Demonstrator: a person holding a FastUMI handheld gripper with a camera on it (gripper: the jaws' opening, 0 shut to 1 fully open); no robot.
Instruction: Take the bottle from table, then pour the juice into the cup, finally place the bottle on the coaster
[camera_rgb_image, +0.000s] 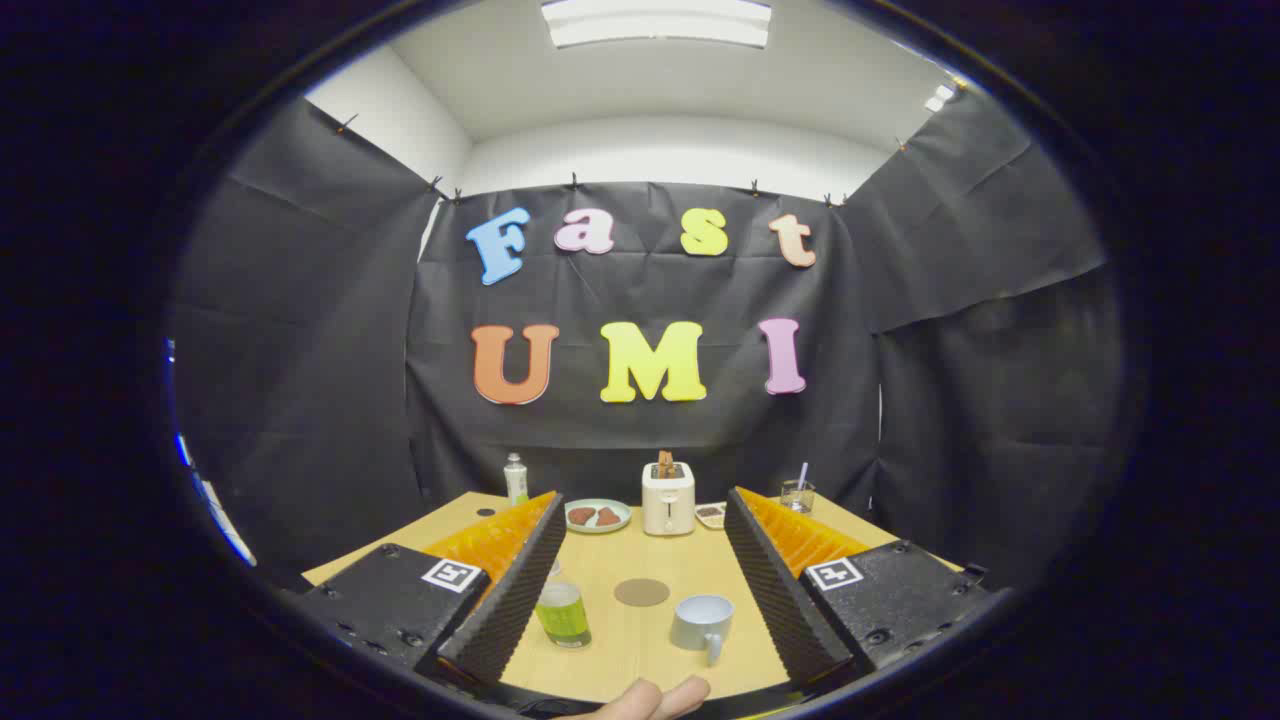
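Observation:
A clear bottle (562, 611) with green juice in its lower part stands on the wooden table (640, 655), close against the inner side of the left finger, its top hidden behind that finger. A pale mug (702, 623) stands to its right, nearer the right finger. A round brown coaster (641, 592) lies flat between and a little beyond them. My gripper (640, 510) is open wide, fingers apart, with bottle, coaster and mug all in the gap between them. Neither finger presses on anything.
At the table's far edge stand a small white bottle (515, 478), a plate (598, 516) with brown pieces, a white toaster (668, 498), a small dish (711, 515) and a glass (797, 495) with a straw. A person's fingers (650, 699) show at the near edge.

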